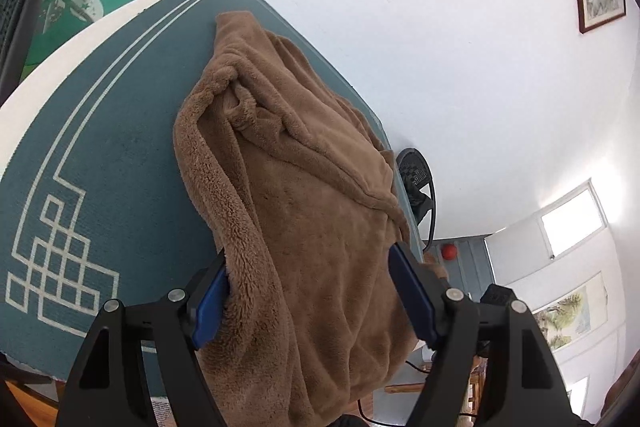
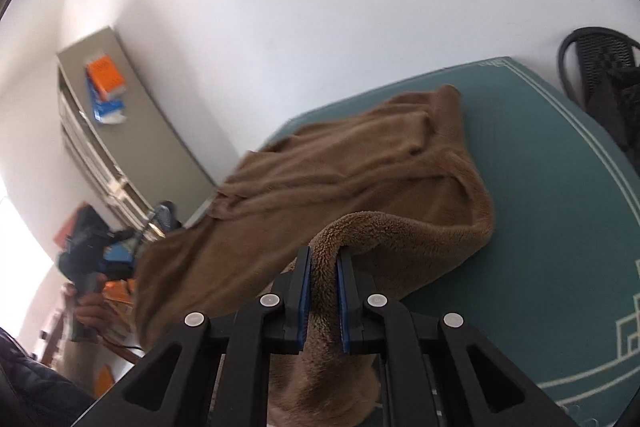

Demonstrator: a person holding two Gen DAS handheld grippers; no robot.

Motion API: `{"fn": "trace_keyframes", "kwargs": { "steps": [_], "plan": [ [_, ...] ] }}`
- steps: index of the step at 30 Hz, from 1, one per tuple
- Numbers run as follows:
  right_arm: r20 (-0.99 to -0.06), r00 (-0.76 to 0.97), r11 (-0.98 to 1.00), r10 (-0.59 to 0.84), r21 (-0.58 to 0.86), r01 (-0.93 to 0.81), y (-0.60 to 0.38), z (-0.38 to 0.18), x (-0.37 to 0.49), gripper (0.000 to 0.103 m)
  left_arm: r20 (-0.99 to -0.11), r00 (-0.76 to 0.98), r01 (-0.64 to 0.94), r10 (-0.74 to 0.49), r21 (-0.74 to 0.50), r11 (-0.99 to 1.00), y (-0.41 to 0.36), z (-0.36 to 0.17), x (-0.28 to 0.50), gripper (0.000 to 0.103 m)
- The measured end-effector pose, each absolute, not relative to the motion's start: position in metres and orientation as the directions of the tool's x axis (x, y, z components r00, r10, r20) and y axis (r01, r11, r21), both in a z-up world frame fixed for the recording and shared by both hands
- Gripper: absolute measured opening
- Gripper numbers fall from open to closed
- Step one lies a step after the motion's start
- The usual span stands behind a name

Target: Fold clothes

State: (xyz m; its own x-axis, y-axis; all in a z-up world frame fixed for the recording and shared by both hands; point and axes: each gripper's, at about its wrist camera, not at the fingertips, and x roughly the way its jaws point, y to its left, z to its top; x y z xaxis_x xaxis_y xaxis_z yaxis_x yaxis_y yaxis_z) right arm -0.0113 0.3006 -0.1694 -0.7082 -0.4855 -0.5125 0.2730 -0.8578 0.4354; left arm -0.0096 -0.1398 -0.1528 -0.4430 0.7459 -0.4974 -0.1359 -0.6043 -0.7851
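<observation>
A brown fleece garment point(image 1: 304, 195) lies bunched on a teal mat point(image 1: 100, 131) over a white table. In the left wrist view my left gripper point(image 1: 312, 267) is wide open, its blue pads either side of the fleece, which runs between them and hangs off the near edge. In the right wrist view the same garment point(image 2: 360, 171) drapes across the mat point(image 2: 560, 187). My right gripper point(image 2: 323, 263) is shut on a thick rolled edge of the fleece and lifts it above the mat.
A black chair point(image 1: 420, 183) stands beyond the table's far side; another chair point(image 2: 604, 75) is at the right. A grey cabinet point(image 2: 120, 131) with orange and blue books stands by the wall. The person's hand with the other gripper point(image 2: 92, 267) shows at left.
</observation>
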Motion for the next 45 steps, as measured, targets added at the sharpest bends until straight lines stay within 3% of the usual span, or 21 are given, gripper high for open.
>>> {"fn": "trace_keyframes", "kwargs": {
  "steps": [4, 7, 8, 9, 10, 11, 28, 37, 45],
  "plan": [
    [-0.526, -0.7, -0.859, -0.484, 0.44, 0.263, 0.306, -0.176, -0.012, 0.013, -0.513, -0.414, -0.14, 0.752, -0.78, -0.61, -0.14, -0.159, -0.004, 0.079],
    [-0.546, -0.685, -0.864, -0.482, 0.426, 0.268, 0.304, -0.184, -0.012, 0.022, -0.543, -0.378, -0.145, 0.75, -0.766, -0.627, -0.136, -0.166, 0.005, 0.08],
    [-0.557, -0.68, -0.868, -0.476, 0.421, 0.263, 0.303, -0.188, -0.011, 0.036, -0.556, -0.372, -0.141, 0.743, -0.758, -0.637, -0.136, -0.169, 0.008, 0.08],
    [-0.568, -0.675, -0.872, -0.471, 0.417, 0.257, 0.303, -0.191, -0.011, 0.066, -0.57, -0.366, -0.136, 0.735, -0.749, -0.649, -0.136, -0.172, 0.011, 0.08],
    [-0.577, -0.669, -0.874, -0.469, 0.414, 0.255, 0.302, -0.195, -0.01, 0.077, -0.584, -0.361, -0.131, 0.727, -0.74, -0.66, -0.136, -0.175, 0.014, 0.08],
    [-0.579, -0.663, -0.871, -0.475, 0.418, 0.259, 0.301, -0.198, -0.008, 0.079, -0.592, -0.358, -0.124, 0.722, -0.736, -0.665, -0.137, -0.178, 0.018, 0.08],
    [-0.567, -0.545, -0.783, -0.618, 0.503, 0.365, 0.294, -0.218, 0.014, 0.079, -0.507, -0.381, -0.154, 0.773, -0.79, -0.594, -0.173, -0.197, 0.071, 0.08],
    [-0.508, -0.495, -0.704, -0.705, 0.589, 0.397, 0.289, -0.223, 0.001, 0.079, -0.393, -0.397, -0.183, 0.829, -0.852, -0.491, -0.195, -0.217, 0.082, 0.08],
    [-0.531, -0.491, -0.72, -0.691, 0.57, 0.396, 0.281, -0.222, -0.005, 0.079, -0.43, -0.397, -0.156, 0.811, -0.839, -0.522, -0.208, -0.233, 0.088, 0.08]
  ]
}}
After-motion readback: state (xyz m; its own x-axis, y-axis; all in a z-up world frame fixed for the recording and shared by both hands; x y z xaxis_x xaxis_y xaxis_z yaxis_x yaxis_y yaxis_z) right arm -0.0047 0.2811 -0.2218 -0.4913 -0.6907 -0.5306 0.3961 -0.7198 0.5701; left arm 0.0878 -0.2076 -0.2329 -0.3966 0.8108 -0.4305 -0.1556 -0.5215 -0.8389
